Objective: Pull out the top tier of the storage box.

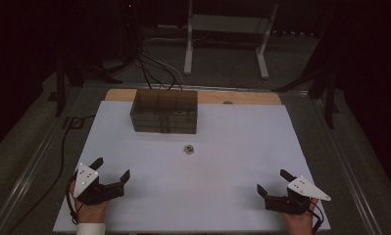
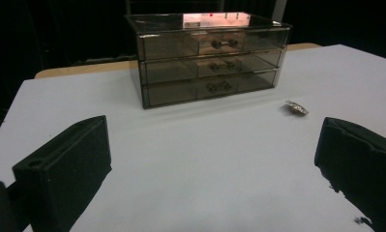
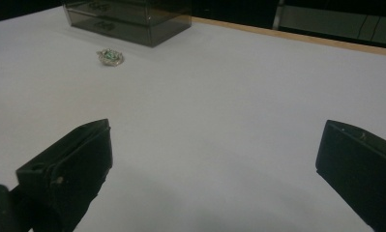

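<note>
A smoky clear drawer box (image 1: 164,111) with three shut drawers stands at the back of the white table top (image 1: 232,147); the left gripper view shows its front (image 2: 210,63). A small silvery trinket (image 1: 188,149) lies on the white top in front of the box, also seen as a trinket (image 2: 296,108) ahead right of the left jaws and a trinket (image 3: 110,57) with a green centre far left of the right jaws. My left gripper (image 1: 112,169) rests open at the near left corner, nothing between its jaws. My right gripper (image 1: 273,181) rests open at the near right.
Cables (image 1: 156,68) run on the floor behind the table, beside a white stand (image 1: 227,34). A wooden strip (image 1: 242,98) edges the table's far side. Bare white surface lies between both grippers and the box.
</note>
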`<state>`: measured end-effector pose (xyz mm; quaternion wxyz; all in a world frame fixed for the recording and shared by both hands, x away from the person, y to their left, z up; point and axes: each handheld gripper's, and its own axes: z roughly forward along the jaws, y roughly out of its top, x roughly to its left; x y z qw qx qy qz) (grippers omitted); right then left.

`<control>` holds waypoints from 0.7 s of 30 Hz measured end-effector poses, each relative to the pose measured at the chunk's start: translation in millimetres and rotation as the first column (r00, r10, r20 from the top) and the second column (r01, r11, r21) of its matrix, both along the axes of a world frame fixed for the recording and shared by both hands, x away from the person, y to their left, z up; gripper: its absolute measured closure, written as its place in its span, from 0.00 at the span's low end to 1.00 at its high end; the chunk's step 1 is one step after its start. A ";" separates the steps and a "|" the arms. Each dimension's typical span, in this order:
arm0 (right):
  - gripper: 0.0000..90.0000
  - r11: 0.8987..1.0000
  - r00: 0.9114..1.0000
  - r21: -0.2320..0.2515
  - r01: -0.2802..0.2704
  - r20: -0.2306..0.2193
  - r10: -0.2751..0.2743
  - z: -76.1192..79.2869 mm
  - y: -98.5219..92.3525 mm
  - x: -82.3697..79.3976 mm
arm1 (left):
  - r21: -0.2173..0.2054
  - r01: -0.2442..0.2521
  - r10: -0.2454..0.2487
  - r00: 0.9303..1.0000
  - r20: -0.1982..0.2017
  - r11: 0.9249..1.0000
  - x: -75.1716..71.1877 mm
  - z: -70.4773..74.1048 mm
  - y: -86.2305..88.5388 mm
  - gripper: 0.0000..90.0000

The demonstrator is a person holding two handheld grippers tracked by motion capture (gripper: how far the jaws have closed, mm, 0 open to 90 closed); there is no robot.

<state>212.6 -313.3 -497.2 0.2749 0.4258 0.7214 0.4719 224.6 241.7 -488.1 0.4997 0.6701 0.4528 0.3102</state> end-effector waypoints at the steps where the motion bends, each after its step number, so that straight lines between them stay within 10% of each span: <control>1: 0.00 1.000 1.000 0.004 0.007 -0.002 -0.007 0.1 -0.6 -0.2 | 0.000 0.000 0.000 1.000 0.000 1.000 0.0 0.0 0.0 0.01; 21: 0.00 1.000 1.000 0.011 -0.008 0.026 0.008 1.3 2.9 -5.2 | 0.017 -0.046 0.046 0.999 -0.006 0.999 5.3 -3.6 -1.4 0.01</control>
